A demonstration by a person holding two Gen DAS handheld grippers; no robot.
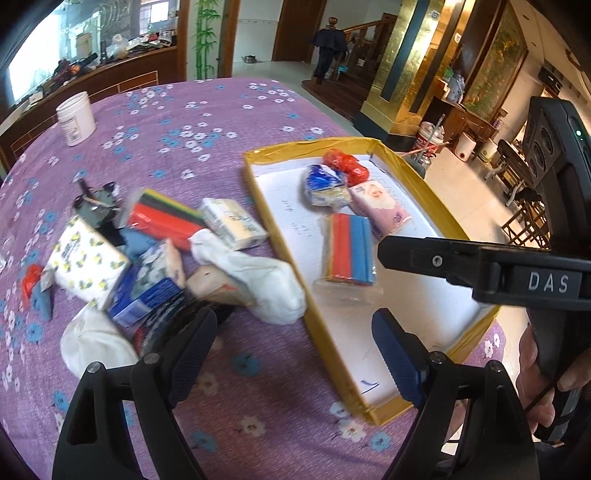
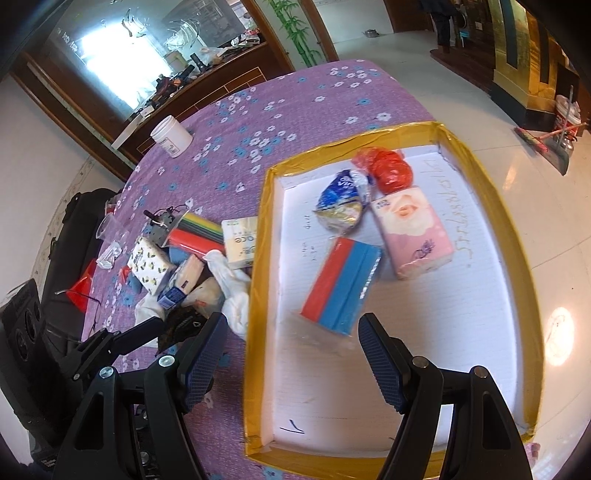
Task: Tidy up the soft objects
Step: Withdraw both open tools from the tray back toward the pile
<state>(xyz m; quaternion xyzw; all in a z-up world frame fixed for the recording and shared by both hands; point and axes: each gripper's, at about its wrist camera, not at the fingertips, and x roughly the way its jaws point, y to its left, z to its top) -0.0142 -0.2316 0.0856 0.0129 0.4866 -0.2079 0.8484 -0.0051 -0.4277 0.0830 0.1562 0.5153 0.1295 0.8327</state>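
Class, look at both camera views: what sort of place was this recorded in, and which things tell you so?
Most likely the main room of a home. A table with a purple flowered cloth holds household bits, a wooden staircase rises behind it, and a broom lies on the glossy tiled floor.

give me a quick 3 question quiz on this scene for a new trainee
1. True or false: both grippers are open and hold nothing.
2. How many items lie inside the yellow-rimmed tray?
3. Which item touches the tray's outer wall? A) white jar B) white sock C) lemon-print tissue pack

Key
1. True: left gripper and right gripper are both spread and empty.
2. Four: red bag, blue packet, pink tissue pack, red-and-blue pack.
3. B
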